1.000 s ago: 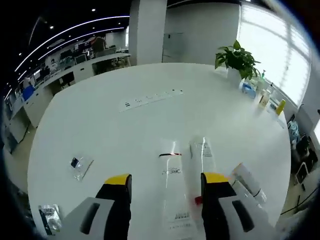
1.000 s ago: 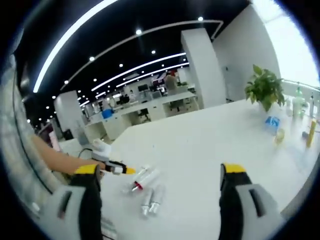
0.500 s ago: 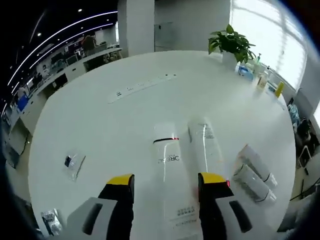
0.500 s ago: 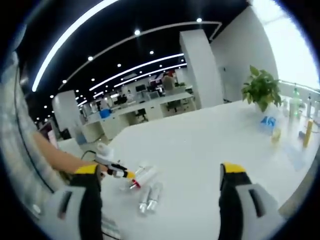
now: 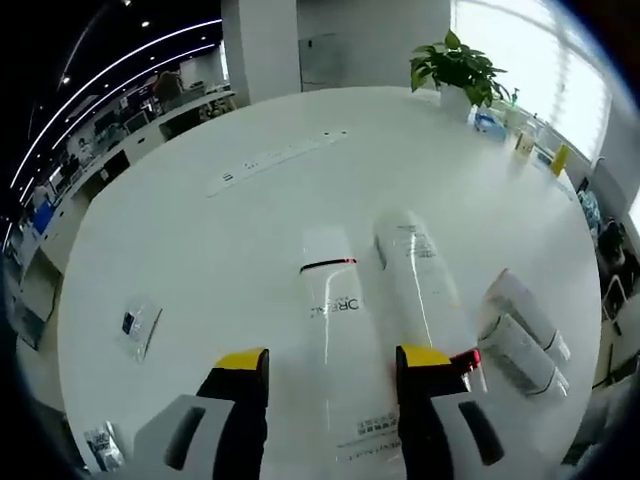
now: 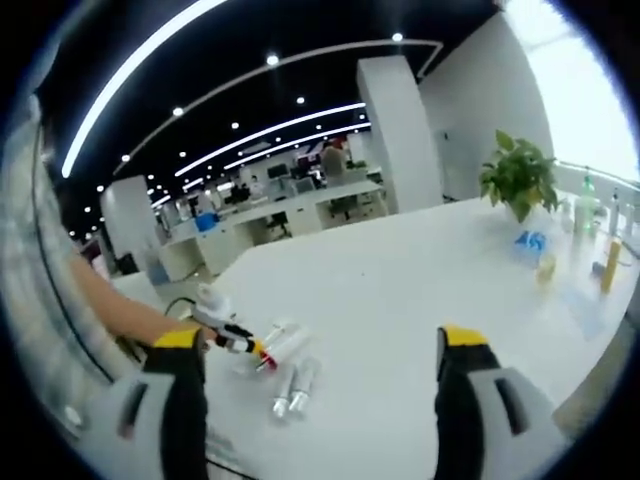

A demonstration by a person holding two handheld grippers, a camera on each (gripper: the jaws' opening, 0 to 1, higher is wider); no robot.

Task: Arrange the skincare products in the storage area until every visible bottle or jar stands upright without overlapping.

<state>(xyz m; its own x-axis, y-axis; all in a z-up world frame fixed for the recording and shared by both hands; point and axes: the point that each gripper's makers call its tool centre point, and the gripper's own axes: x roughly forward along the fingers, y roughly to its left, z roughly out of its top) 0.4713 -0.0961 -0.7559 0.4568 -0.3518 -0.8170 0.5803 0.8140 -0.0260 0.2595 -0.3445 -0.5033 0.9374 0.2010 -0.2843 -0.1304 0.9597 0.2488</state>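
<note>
Two tubes point(image 5: 345, 340) lie flat, long axes along left gripper point(image 5: 330, 365)

Both views over shared table point(image 5: 200, 250)

Grey left claw point(image 5: 331, 368) and right claw point(image 6: 322, 345), yellow-tipped black jaws.

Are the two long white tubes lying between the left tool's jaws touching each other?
Cannot tell. In the left gripper view the lettered tube and its neighbour lie side by side, but white on white hides whether a gap separates them.
</note>
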